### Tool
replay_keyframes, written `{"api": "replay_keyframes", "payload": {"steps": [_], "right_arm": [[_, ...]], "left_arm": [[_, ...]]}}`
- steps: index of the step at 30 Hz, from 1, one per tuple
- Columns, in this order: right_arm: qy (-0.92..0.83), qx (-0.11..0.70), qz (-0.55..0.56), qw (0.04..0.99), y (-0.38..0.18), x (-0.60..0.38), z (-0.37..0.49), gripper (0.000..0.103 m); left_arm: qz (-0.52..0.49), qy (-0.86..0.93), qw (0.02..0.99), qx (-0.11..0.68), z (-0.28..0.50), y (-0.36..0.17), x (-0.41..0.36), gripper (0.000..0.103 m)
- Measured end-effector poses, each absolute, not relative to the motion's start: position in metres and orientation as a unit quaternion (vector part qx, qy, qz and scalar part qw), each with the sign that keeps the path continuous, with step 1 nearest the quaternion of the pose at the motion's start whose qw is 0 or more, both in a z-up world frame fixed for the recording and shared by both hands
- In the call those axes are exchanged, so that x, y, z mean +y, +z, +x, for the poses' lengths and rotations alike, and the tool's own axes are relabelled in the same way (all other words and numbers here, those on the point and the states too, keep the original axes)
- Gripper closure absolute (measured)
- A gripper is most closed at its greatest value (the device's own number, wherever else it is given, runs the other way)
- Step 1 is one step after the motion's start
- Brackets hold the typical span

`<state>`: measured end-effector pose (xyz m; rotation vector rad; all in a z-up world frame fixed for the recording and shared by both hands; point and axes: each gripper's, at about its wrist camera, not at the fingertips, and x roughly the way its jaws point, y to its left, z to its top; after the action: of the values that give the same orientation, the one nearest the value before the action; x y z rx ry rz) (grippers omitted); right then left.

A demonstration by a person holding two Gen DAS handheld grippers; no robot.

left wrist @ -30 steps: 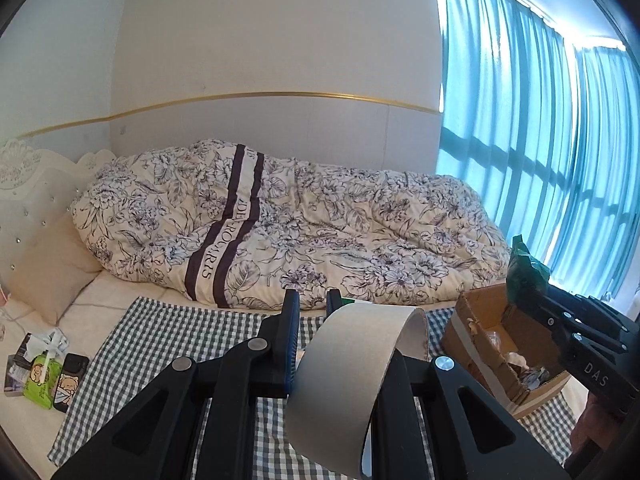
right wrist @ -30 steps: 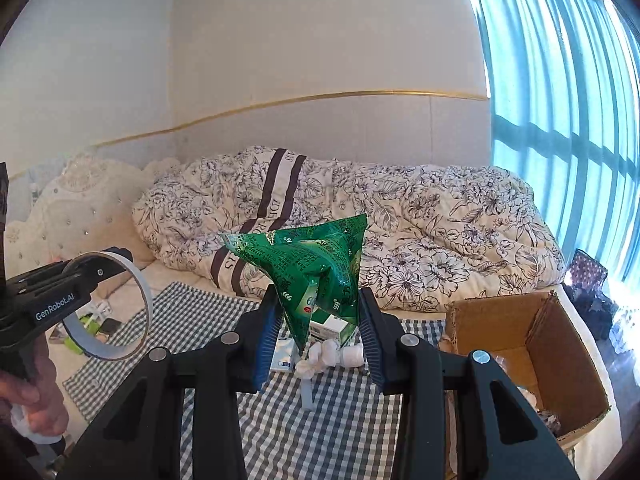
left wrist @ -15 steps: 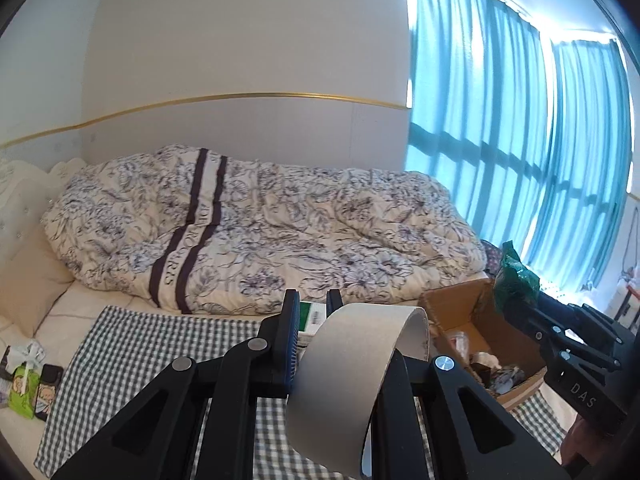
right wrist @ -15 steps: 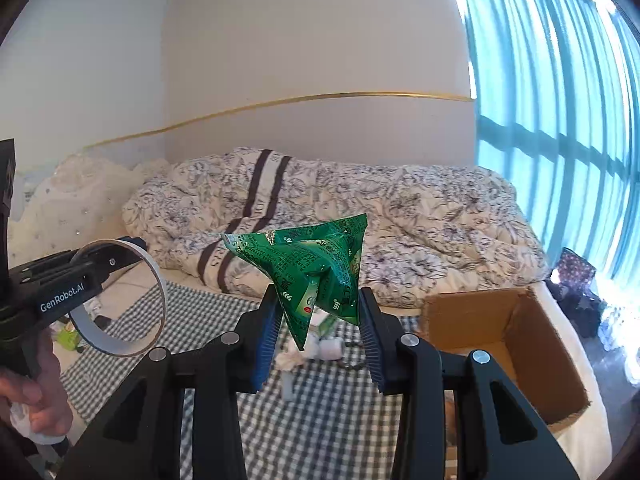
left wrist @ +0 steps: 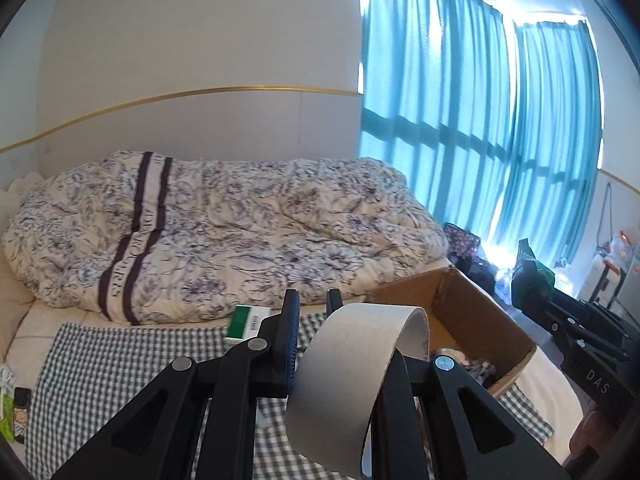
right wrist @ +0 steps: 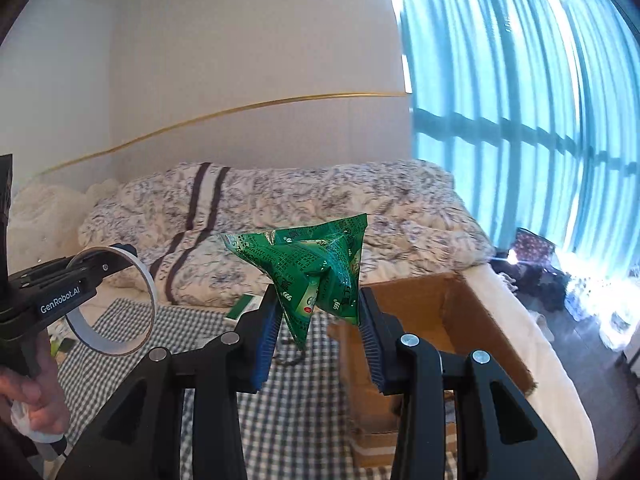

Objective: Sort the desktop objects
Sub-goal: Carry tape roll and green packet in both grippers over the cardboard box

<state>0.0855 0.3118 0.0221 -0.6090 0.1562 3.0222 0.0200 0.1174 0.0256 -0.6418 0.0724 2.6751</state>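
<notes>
My left gripper is shut on the band of a beige tape roll; the ring loops around its right finger. From the right wrist view that same gripper sits at the left, a hand under it, with the tape roll hanging from its tip. My right gripper is shut on a crumpled green packet that sticks up between the blue pads. At the right edge of the left wrist view the right gripper and its green packet hover beside an open cardboard box.
The cardboard box stands on a checked cloth on a bed and holds several scraps. A green-and-white carton lies on the cloth. A flowered quilt fills the back, blue curtains the right. Small items lie far left.
Both grippers have swung to the right with their loads. The cardboard box has come closer to the middle of both views. Neither grip has changed.
</notes>
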Motion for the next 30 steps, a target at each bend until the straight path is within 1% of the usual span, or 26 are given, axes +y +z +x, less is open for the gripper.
{"api": "replay_keyframes", "payload": {"steps": [18, 30], "right_arm": [[0.967, 0.079, -0.22, 0.107, 0.004, 0.388, 0.092, 0.066], [0.955, 0.11, -0.244, 0.127, -0.022, 0.434, 0.081, 0.066]], "left_arm": [[-0.264, 0.927, 0.262, 0.059, 0.006, -0.006, 0.214, 0.089], [-0.29, 0.909, 0.287, 0.079, -0.017, -0.032, 0.27, 0.089]]}}
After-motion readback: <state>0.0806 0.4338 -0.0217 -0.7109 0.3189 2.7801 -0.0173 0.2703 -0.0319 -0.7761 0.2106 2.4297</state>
